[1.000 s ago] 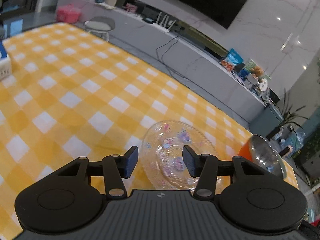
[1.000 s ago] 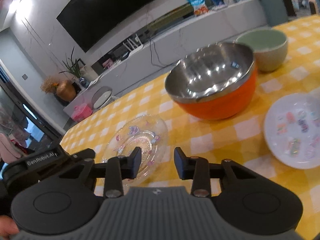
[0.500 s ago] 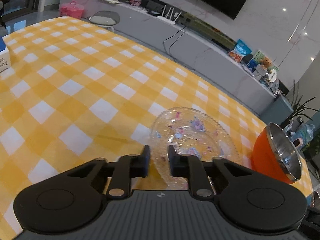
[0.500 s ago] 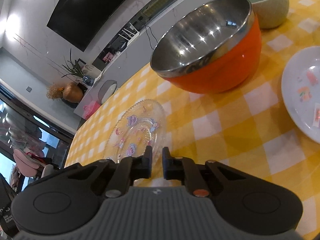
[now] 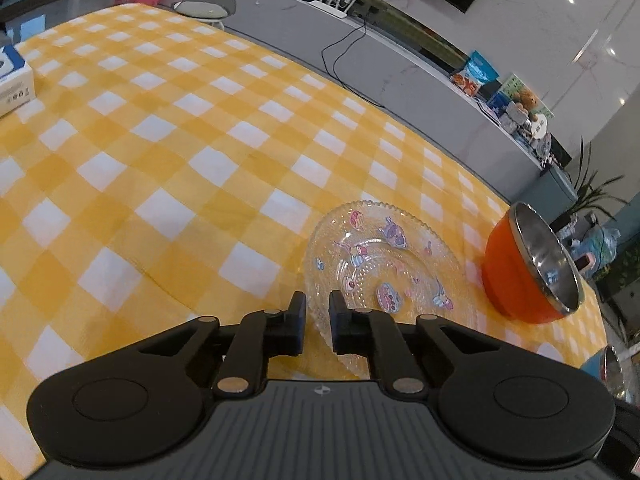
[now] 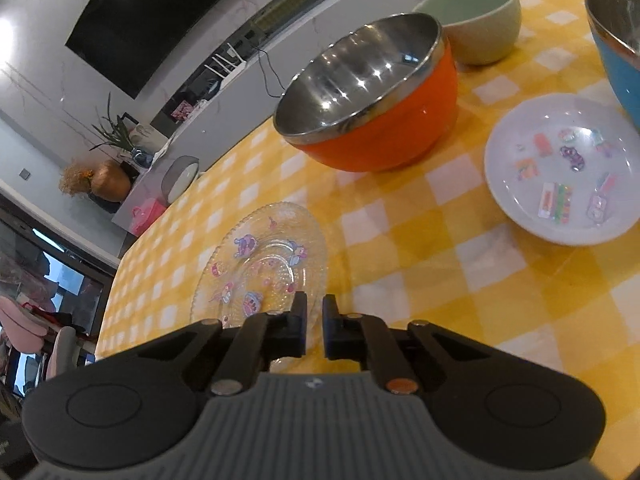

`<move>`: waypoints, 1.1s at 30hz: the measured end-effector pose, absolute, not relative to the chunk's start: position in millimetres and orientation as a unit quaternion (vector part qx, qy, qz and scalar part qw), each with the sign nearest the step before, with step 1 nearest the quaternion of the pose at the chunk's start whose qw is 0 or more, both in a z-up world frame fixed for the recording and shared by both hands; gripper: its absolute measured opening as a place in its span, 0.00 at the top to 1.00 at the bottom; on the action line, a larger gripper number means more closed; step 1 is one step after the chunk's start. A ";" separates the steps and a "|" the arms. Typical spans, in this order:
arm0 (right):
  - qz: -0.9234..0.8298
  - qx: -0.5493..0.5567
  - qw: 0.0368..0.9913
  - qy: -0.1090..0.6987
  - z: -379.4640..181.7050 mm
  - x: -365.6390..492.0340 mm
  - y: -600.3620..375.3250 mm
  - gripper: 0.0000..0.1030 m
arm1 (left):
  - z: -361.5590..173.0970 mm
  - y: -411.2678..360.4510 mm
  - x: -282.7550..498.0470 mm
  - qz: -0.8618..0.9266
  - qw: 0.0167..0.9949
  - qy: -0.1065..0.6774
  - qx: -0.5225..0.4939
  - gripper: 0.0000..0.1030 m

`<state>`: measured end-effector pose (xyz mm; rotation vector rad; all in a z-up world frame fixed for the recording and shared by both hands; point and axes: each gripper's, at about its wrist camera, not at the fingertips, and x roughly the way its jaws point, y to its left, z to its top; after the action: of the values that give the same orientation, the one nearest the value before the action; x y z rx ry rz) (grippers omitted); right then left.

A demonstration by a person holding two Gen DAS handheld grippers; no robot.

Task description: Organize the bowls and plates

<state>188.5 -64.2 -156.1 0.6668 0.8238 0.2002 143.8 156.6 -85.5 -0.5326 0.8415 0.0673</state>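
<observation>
The left tongs (image 5: 317,300) are seen released: a narrow gap is left between the jaws, which have just been opening a little, and nothing is pinched. The clear glass plate (image 5: 384,264) with cartoon stickers is laid flat on the yellow checked tablecloth (image 5: 160,160), just ahead of these tips and slightly to their right, so that its near rim is seen through the gap. An orange bowl (image 5: 516,280) with a steel lining is set further right.

The right tongs (image 6: 315,302) are likewise parted only by a slit, their jaws having just been opening slightly, and nothing is gripped. The same glass plate (image 6: 264,264) is found just ahead and to their left. The orange bowl (image 6: 384,136) is placed further ahead, a green bowl (image 6: 480,28) behind it, a white plate (image 6: 560,176) to the right, and a blue bowl (image 6: 616,48) at the far right.
</observation>
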 end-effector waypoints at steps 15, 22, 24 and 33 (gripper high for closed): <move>0.118 0.329 0.868 0.353 -169.2 206.9 -80.2 0.83 | -93.3 153.7 165.0 0.009 0.901 0.359 -0.243 0.63; 0.113 0.317 0.874 0.350 -171.6 209.5 -72.2 0.95 | -94.6 156.3 164.4 0.028 0.902 0.357 -0.240 0.83; 0.112 0.329 0.869 0.352 -173.0 210.8 -74.5 0.96 | -95.5 159.8 164.0 0.030 0.900 0.357 -0.248 0.87; 0.109 0.385 0.838 0.372 -175.5 208.9 -87.5 0.97 | -85.9 164.3 150.9 0.023 0.893 0.354 -0.276 0.89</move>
<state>208.9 -87.5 -175.5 0.8151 0.7868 0.2306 150.9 164.3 -85.9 -0.5727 0.7346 0.0468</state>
